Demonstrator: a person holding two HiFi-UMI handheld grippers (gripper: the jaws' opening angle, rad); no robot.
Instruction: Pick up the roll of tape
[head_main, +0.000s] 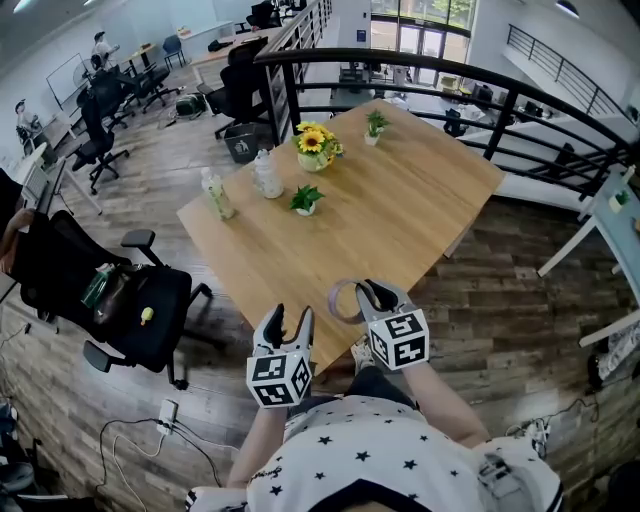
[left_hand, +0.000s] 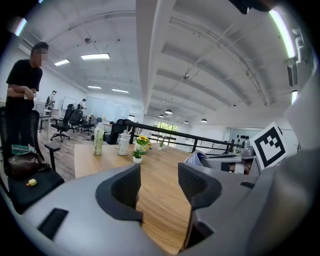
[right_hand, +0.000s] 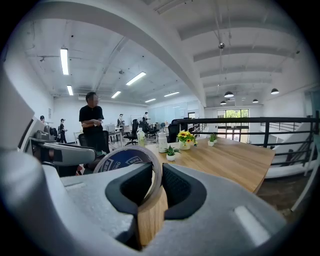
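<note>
One tape roll (right_hand: 122, 159), two bottles (head_main: 217, 193), three plants (head_main: 306, 199).

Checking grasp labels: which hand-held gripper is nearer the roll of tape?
Right. The right hand-held gripper is shut on the roll of tape; the left hand-held gripper is beside it, apart, jaws open, empty.

Nothing legible anywhere. White print on the blue face of the roll of tape (right_hand: 122, 159), too blurred to read. Square black-and-white markers on cubes of left tool (head_main: 291, 318) and right tool (head_main: 375, 292): patterns, no letters.
</note>
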